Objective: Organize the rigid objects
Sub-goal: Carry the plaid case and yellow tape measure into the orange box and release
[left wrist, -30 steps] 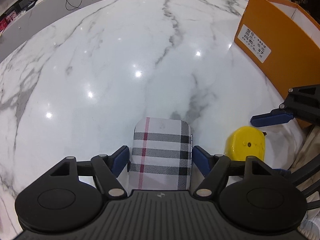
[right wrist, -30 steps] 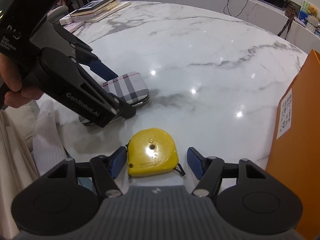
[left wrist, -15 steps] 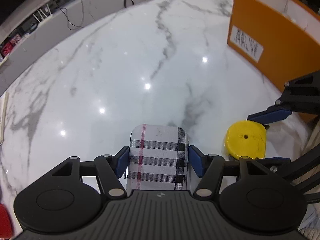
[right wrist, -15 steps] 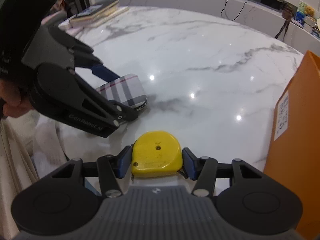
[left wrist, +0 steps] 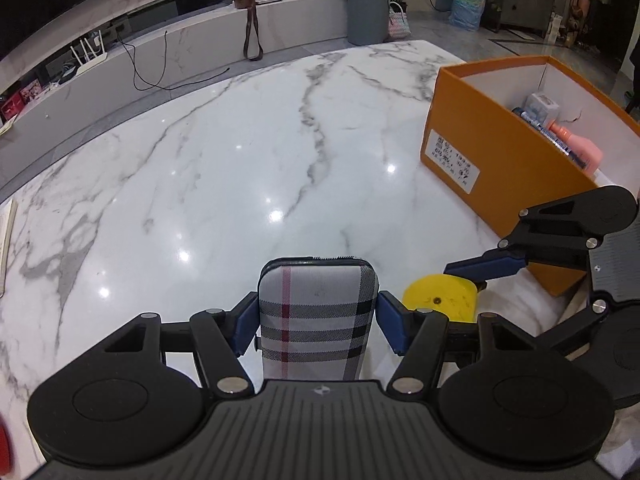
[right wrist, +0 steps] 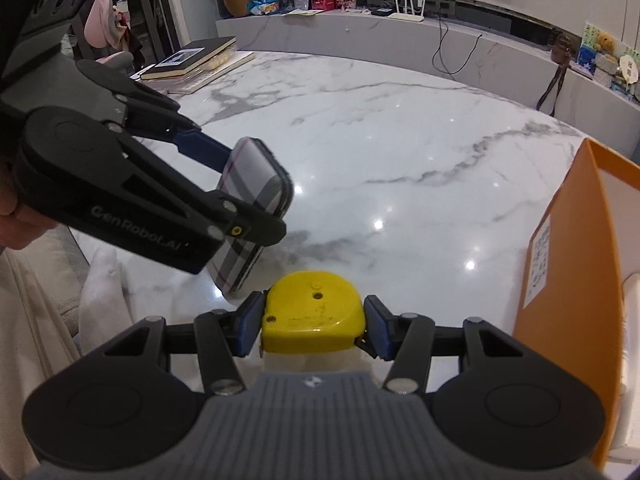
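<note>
My left gripper point(left wrist: 318, 326) is shut on a plaid zip case point(left wrist: 318, 312), grey with black and red stripes, and holds it clear of the marble table point(left wrist: 240, 160). The right wrist view shows that same case point(right wrist: 256, 196) tilted in the air, clamped by the left gripper point(right wrist: 240, 192). My right gripper point(right wrist: 314, 324) is shut on a yellow tape measure point(right wrist: 314, 312), lifted just off the table. The tape measure point(left wrist: 440, 298) also shows at the lower right of the left wrist view, between the right gripper's blue pads point(left wrist: 484, 266).
An open orange box point(left wrist: 500, 152) stands on the table to the right, with a pink bottle point(left wrist: 576, 148) and other items inside. Its orange wall point(right wrist: 576, 260) is close beside my right gripper. Books point(right wrist: 192, 58) lie at the table's far left. A low shelf runs behind.
Both grippers closed on their objects and lifted them off the table. The plaid case rose and tilted; the tape measure came up a little.
</note>
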Motion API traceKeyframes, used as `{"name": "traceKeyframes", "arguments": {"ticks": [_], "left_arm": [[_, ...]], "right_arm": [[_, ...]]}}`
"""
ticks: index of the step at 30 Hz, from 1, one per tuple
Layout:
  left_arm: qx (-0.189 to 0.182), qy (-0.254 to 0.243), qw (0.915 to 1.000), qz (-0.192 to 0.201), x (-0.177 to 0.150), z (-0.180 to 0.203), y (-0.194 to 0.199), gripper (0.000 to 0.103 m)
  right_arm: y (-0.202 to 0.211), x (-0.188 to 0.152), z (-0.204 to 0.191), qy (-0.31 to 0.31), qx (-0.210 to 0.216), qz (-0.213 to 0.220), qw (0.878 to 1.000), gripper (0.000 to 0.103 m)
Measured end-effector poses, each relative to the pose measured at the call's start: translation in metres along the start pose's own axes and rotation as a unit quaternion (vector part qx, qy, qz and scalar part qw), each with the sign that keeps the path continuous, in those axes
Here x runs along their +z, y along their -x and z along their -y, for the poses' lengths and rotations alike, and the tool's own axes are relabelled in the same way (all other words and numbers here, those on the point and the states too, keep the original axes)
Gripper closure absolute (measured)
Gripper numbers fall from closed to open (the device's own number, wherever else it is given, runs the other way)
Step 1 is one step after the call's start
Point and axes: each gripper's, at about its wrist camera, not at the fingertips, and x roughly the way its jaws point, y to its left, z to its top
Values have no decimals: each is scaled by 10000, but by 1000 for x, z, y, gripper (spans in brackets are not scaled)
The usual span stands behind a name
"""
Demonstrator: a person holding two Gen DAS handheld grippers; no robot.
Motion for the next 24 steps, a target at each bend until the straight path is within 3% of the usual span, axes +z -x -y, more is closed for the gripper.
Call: {"name": "traceKeyframes", "arguments": {"ticks": [12, 24], "left_arm": [[150, 70, 9993, 335, 8, 32, 52, 33], [117, -453, 9950, 885, 59, 96, 105, 33]], "right_arm": [[51, 7, -6, 103, -174, 390, 9990, 49], [136, 6, 34, 63, -461, 720, 9963, 49]]}}
